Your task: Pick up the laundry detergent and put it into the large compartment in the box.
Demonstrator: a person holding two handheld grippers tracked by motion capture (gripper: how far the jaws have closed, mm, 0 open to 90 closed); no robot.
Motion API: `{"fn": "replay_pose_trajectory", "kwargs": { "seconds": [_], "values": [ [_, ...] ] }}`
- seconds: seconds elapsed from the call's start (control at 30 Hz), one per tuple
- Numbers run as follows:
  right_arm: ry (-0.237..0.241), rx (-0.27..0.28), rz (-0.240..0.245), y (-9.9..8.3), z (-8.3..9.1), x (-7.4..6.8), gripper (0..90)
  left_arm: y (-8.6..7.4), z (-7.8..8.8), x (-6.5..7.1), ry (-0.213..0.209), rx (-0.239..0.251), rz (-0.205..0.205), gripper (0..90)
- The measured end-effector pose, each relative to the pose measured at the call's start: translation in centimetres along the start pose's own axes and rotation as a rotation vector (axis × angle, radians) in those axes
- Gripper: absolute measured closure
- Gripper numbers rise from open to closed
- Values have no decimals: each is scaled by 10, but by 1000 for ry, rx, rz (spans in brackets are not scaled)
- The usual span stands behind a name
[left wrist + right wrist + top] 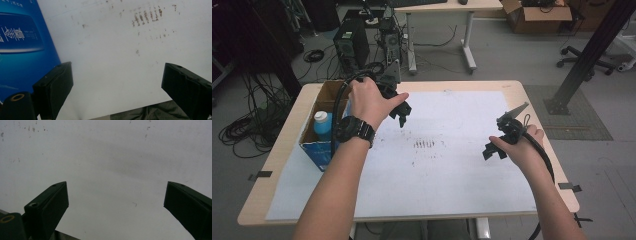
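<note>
Bottle (321, 124) sits upright inside the open box (314, 145) at the bench's left edge. Your left gripper (402, 116) hangs nearby, jaws wide, empty; right gripper (493, 150) likewise. Risk: box wall blocks the jaws, tipping the bottle.

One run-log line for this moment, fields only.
left gripper: open, empty, above white sheet beside blue carton | right gripper: open, empty, over sheet | bottle: upright in carton
</note>
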State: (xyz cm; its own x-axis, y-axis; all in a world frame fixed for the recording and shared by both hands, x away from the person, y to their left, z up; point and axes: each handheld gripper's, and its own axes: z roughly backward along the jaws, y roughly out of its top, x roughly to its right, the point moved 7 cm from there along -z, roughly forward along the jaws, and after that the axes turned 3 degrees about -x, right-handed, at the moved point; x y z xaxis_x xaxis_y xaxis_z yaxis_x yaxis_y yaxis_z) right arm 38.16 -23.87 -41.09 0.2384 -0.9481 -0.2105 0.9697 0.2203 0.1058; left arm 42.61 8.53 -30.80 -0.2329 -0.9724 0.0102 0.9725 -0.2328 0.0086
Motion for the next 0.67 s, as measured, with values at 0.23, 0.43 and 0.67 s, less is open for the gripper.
{"fn": "replay_pose_trajectory", "kwargs": {
  "seconds": [0.23, 0.43, 0.67],
  "values": [
    [-2, 2, 3, 0, 0, 1, 57, 0, -1, 1, 2, -4, -6, 107],
    [-2, -1, 3, -1, 0, -1, 57, -1, -3, 0, -4, 2, -4, 108],
    [-3, -1, 4, 0, 0, -2, 57, -2, -3, -1, -12, 1, 1, 109]
  ]
}}
